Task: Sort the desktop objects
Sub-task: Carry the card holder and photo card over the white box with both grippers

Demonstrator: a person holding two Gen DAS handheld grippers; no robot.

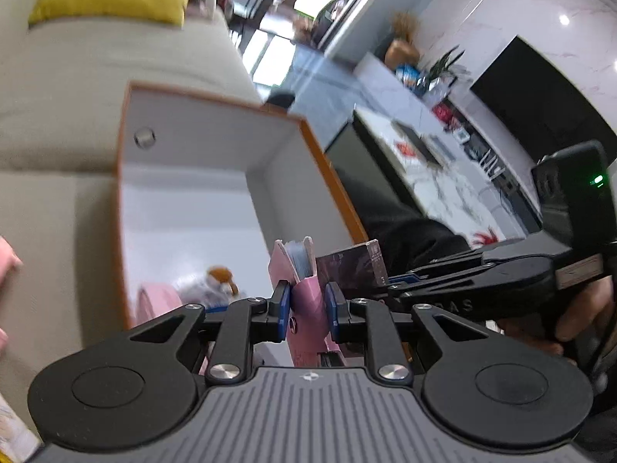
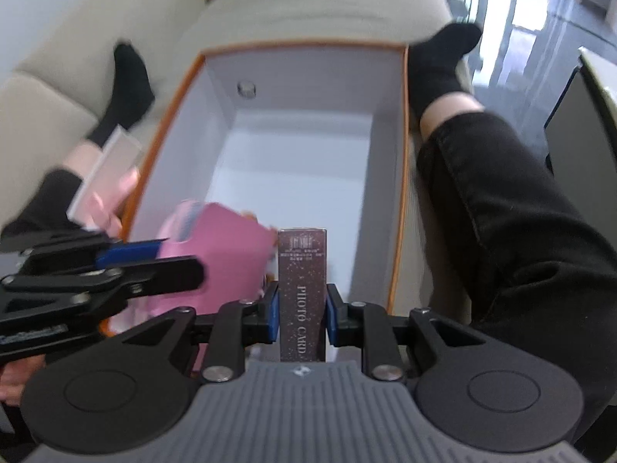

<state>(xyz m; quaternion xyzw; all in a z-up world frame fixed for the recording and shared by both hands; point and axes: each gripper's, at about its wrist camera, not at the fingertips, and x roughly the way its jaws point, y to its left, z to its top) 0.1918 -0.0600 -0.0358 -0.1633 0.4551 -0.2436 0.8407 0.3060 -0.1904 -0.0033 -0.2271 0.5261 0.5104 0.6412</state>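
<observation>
Two items hang over the near end of the orange-edged, white-lined cardboard box (image 2: 401,177), which rests on a beige sofa. To do this well, lower each until it is inside the walls, then release one at a time. The left gripper (image 1: 307,305) is clamped on a pink, soft-looking pouch (image 1: 304,289). The right gripper (image 2: 301,310) is narrowed onto a slim, dark speckled card box (image 2: 302,270) lettered "PHOTO CARD".

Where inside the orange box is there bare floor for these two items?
The box floor is bare from the far wall with the round metal stud across the middle and right side. The near-left corner is crowded: a plush toy and pink things lie there.
</observation>
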